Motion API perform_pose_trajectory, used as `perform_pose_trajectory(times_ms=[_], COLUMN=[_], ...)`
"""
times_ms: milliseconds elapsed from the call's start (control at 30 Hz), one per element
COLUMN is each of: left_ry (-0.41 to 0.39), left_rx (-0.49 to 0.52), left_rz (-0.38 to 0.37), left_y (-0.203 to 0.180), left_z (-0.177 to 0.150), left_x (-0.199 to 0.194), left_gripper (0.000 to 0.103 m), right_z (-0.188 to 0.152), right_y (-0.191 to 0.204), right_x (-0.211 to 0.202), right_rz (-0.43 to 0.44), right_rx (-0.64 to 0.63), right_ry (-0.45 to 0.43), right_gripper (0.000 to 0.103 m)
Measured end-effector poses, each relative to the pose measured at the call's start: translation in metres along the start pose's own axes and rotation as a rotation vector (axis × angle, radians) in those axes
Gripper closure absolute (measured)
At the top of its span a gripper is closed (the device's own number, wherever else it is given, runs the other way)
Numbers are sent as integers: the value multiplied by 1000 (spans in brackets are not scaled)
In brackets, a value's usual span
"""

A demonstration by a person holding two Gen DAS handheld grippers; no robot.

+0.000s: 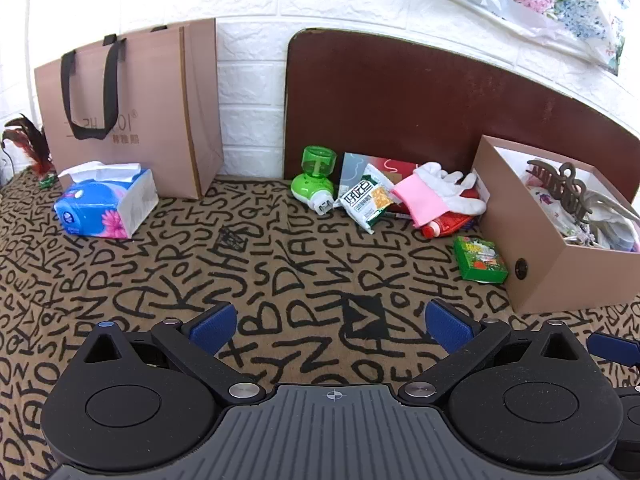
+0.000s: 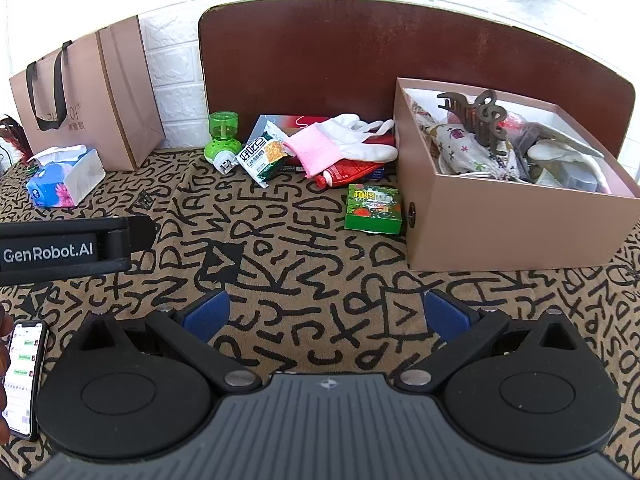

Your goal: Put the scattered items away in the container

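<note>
Scattered items lie in a loose cluster on the letter-patterned cloth of the surface, against a dark brown board. Left wrist view: green plug-in vaporiser at the left end, snack packet beside it, white and pink glove draped over a red tube, and a green box just beside the brown open box, the container, at far right. Container already holds a brown hair claw clip and patterned cloth. Off to the left, well apart: tissue pack, paper shopping bag upright against the white brick wall, red-black feathers at the edge. Left claw spread wide, nothing between its blue pads, bare cloth ahead of it. Right wrist view: same cluster, closer to centre; container seen deeper, crammed with cloth and small oddments. Green box lies flat near the container's front corner. Only this view shows the other claw's black body, lettered, jutting in from the left, and a phone with a lit screen at lower left, fingers at its edge. Right claw likewise spread, empty.
</note>
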State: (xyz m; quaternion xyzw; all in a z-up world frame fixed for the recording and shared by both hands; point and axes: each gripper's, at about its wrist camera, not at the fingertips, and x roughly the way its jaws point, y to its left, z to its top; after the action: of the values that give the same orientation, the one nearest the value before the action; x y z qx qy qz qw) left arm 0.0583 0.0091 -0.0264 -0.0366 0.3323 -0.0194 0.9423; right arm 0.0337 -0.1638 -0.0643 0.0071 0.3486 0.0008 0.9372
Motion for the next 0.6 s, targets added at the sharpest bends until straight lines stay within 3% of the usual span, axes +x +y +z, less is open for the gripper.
perform_pose_trajectory(times_ms=[600], left_ry=[34], left_rx=[-4], left_rz=[-9], left_y=[7], left_z=[10], left_x=[35], left_gripper=[0], right_z=[7], right_y=[11], right_x=[37], right_rz=[21], right_rx=[-33], right_ry=[41], right_gripper=[0])
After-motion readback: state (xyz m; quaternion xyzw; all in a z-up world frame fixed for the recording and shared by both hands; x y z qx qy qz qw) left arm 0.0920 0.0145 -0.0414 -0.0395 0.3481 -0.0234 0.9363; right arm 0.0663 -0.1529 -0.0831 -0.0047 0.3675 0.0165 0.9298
